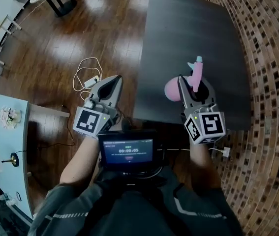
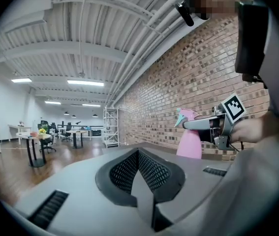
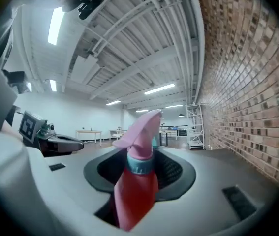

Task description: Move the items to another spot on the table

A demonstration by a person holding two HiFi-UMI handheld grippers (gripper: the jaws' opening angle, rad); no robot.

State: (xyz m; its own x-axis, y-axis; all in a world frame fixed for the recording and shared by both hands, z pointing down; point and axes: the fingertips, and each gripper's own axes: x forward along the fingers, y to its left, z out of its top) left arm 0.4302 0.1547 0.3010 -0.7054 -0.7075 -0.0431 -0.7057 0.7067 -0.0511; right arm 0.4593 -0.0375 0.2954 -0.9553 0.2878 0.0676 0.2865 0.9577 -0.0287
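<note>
The right gripper [image 1: 194,90] is clamped around the neck of a pink spray bottle [image 1: 197,76], which it holds upright over the near edge of the dark counter [image 1: 193,28]. This looks like the carrying step, with the bottle not yet set down. The left gripper [image 1: 112,81] is off to the left over the wooden floor, with its jaws pressed together on nothing. Next, I'd say, comes picking a spot farther in, lowering the bottle level so it stands, then letting go. The bottle is opaque, so I can't tell how full it is.
</note>
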